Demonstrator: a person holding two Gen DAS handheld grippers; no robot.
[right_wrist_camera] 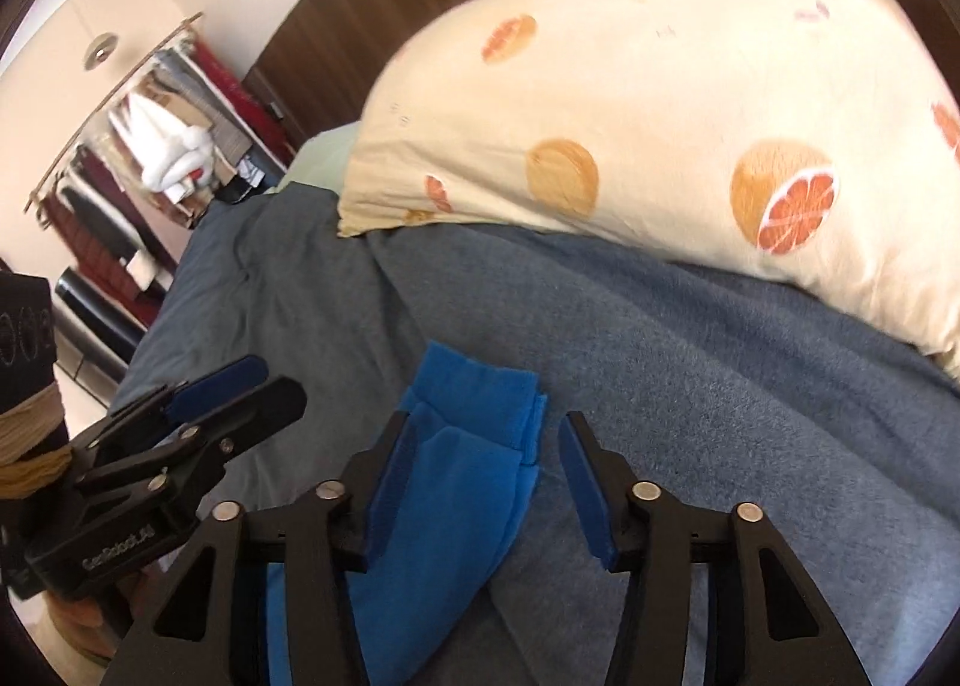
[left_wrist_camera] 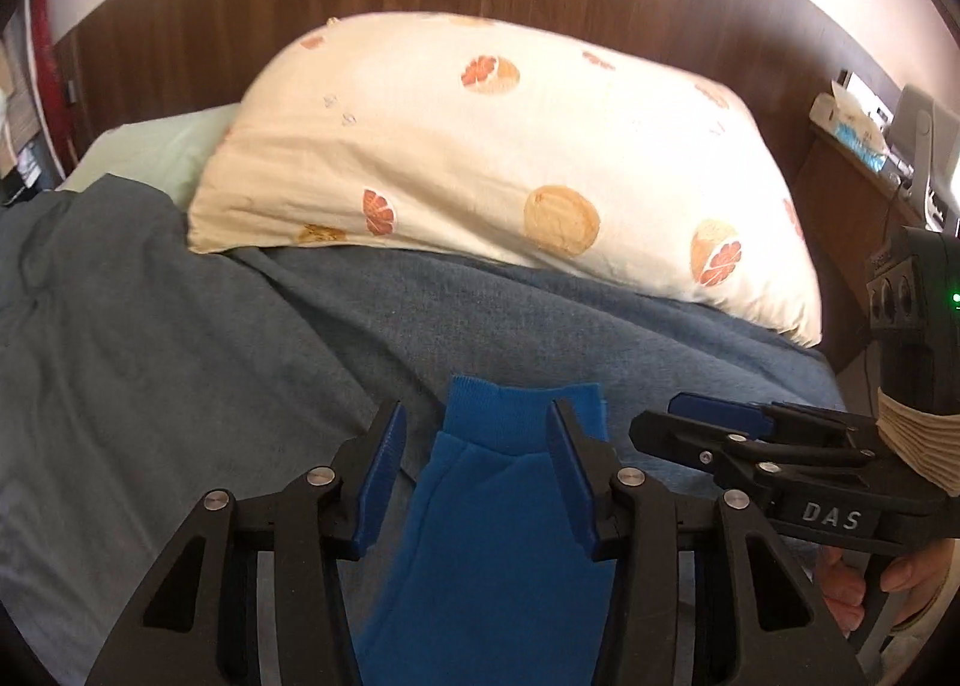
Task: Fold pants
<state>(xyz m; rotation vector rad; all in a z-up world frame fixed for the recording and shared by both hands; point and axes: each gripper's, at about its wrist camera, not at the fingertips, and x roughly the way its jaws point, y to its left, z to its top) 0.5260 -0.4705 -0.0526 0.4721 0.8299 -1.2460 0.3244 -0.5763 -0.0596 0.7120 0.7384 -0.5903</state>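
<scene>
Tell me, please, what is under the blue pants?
The blue pants lie on a grey-blue blanket that covers the bed up to the fruit-print pillow. What is beneath the blanket is covered, except a pale green corner beside the pillow.

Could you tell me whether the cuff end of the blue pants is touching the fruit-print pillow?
Apart. In the left wrist view, the blue pants end at their ribbed cuff, and a wide band of bare grey blanket lies between that cuff and the fruit-print pillow.
</scene>
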